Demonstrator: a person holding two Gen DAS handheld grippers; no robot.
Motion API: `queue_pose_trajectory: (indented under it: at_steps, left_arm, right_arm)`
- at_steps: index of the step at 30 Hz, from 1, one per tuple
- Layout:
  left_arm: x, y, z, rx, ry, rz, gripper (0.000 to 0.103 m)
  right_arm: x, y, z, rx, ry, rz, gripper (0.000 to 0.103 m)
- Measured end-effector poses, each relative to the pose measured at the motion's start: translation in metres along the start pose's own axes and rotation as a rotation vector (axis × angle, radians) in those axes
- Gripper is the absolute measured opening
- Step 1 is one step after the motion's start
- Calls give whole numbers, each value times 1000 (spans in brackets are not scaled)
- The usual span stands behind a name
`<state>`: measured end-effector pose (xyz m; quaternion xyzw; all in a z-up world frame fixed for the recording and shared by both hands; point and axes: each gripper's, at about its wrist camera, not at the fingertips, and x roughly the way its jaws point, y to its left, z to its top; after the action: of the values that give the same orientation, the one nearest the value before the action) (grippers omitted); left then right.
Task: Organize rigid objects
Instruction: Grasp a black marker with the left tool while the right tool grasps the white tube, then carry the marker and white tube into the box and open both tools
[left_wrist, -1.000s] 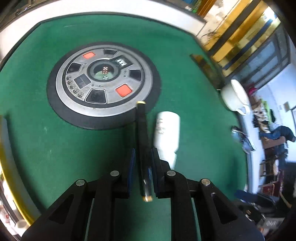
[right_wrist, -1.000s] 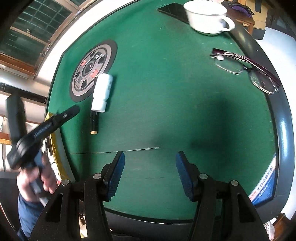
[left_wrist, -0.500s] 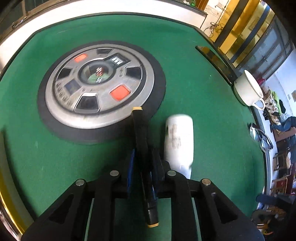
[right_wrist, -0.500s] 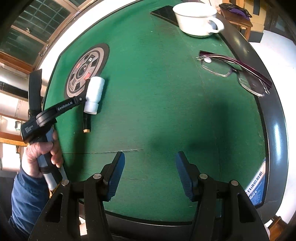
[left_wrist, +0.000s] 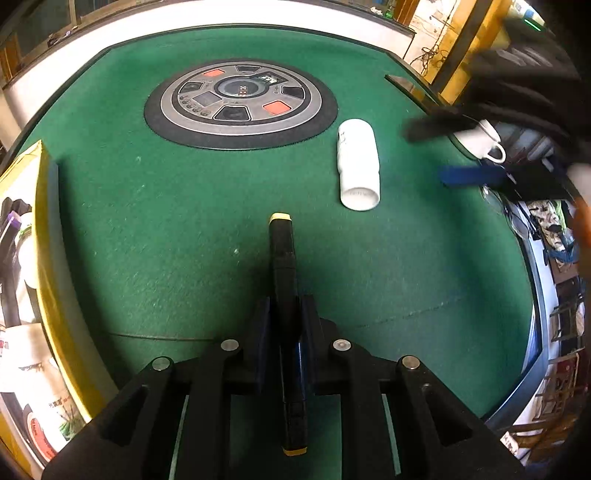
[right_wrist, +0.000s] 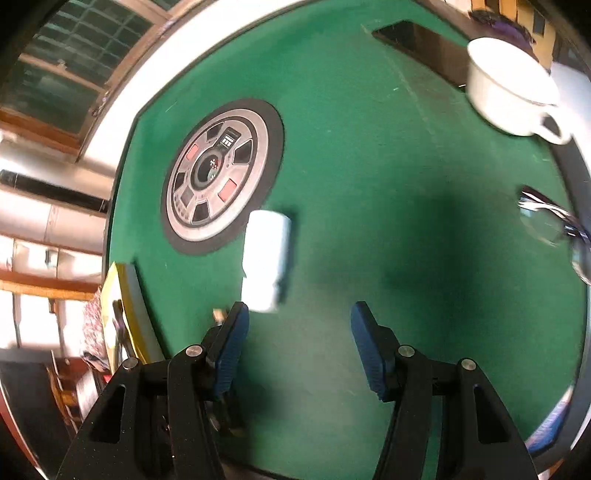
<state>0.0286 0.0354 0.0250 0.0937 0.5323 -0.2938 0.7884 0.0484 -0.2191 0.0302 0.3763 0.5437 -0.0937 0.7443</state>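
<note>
Left tongs: we have the left tongs (left_wrist: 282, 314) clamped tight on a black marker with yellow ends (left_wrist: 283, 258), gripped about mid-barrel, one end reaching forward over the felt and the other back between the arms.
Right tongs: our right tongs (right_wrist: 297, 332) stand partly apart with nothing between the pads; in the left wrist view they show only as a blur at the right edge.
Step in hand: we judge that we are carrying the marker to wherever it belongs; the white cylinder bottle (left_wrist: 357, 164) is not yet picked up and lies on its side on the green worktop (left_wrist: 166, 221), just beside the round control panel (left_wrist: 240, 99).
Next move: we would need to set the marker down somewhere free, then bring the right tongs around the bottle across its width; its round body could roll.
Around us: a white cup (right_wrist: 511, 88) and a pair of glasses (right_wrist: 554, 225) sit near the worktop's far-right rim, well apart from the bottle; a yellow box edge (left_wrist: 42, 229) borders the left side.
In the way: nothing lies between the right tongs and the bottle; the two tongs are close together near it, so we must keep them from colliding.
</note>
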Motion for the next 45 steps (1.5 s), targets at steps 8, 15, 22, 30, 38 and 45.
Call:
queue_pose_trajectory:
  at_steps: [8, 15, 22, 30, 38, 45]
  left_arm:
    - [-1, 5, -4, 12, -11, -14, 14]
    - [0, 2, -6, 35, -34, -1, 13]
    - [-1, 3, -5, 16, -48, 5, 13]
    - [-18, -3, 5, 36, -137, 35, 13]
    - [-44, -3, 8, 61, -237, 85, 12]
    - [-64, 12, 1, 38, -281, 116, 12]
  right_arm:
    - [48, 35, 15, -44, 41, -119, 52]
    - [62, 39, 7, -73, 59, -141, 30]
    - [35, 31, -30, -124, 24, -83, 30]
    - [-6, 17, -60, -164, -34, -64, 30]
    - [-8, 30, -71, -190, -40, -54, 30]
    - [-6, 53, -83, -246, -34, -41, 30]
